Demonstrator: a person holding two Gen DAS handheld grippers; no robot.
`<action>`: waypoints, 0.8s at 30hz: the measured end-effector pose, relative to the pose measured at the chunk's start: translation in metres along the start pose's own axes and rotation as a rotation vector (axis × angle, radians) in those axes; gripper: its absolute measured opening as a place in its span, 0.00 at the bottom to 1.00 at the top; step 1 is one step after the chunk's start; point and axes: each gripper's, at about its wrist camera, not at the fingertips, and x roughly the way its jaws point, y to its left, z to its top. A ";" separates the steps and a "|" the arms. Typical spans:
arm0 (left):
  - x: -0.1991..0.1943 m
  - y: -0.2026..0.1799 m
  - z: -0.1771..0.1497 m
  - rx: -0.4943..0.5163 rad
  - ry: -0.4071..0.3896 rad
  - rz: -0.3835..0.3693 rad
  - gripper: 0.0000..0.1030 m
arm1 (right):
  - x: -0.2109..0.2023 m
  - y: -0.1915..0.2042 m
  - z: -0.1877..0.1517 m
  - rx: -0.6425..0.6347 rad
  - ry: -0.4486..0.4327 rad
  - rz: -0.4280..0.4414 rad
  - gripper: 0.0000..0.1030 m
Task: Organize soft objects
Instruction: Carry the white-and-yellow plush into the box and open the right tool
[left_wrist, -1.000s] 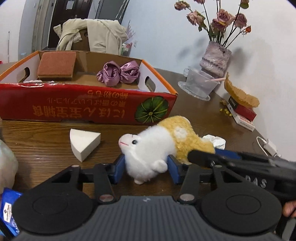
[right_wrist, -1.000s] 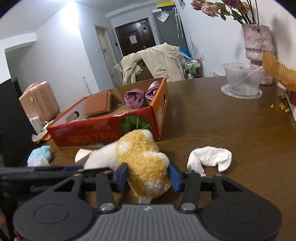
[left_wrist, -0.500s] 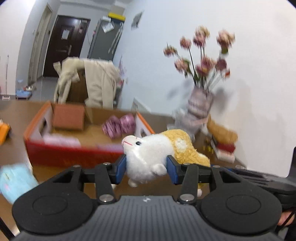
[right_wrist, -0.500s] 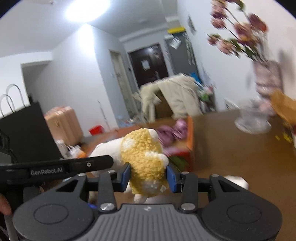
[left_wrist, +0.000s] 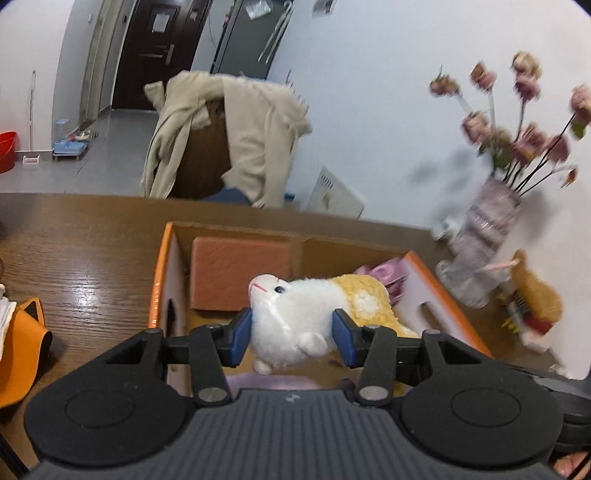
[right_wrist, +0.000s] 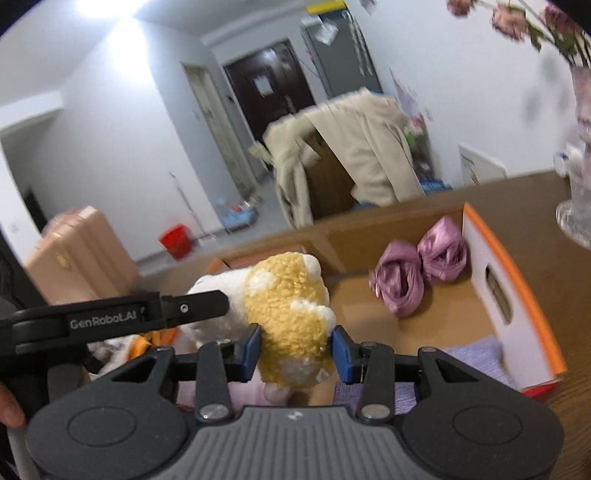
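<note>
A white and yellow plush animal (left_wrist: 295, 314) is held by both grippers above the open cardboard box (left_wrist: 162, 273). My left gripper (left_wrist: 291, 338) is shut on its white front half. My right gripper (right_wrist: 295, 349) is shut on its yellow rear half (right_wrist: 288, 306). The box (right_wrist: 517, 280) holds a brown sponge block (left_wrist: 236, 273), pink satin scrunchies (right_wrist: 417, 273) and a lilac cloth (right_wrist: 476, 362) under the plush. The left gripper's black body (right_wrist: 110, 321) shows at the left of the right wrist view.
A vase of dried roses (left_wrist: 491, 229) and a clear bowl (left_wrist: 465, 280) stand on the wooden table (left_wrist: 74, 251) right of the box. An orange item (left_wrist: 22, 347) lies at the table's left. A chair with a beige coat (left_wrist: 229, 136) is behind the table.
Both grippers lifted the plush off the table and carried it forward, over the box's front wall; it now hangs above the box interior.
</note>
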 end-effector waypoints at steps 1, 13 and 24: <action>0.006 0.004 -0.002 0.012 0.011 0.014 0.45 | 0.009 0.002 -0.003 -0.002 0.021 -0.020 0.39; -0.025 0.017 -0.017 0.033 -0.065 0.068 0.59 | 0.008 0.033 -0.021 -0.103 0.119 -0.095 0.52; -0.153 -0.028 -0.064 0.143 -0.299 0.096 0.75 | -0.124 0.033 -0.012 -0.180 -0.157 -0.091 0.64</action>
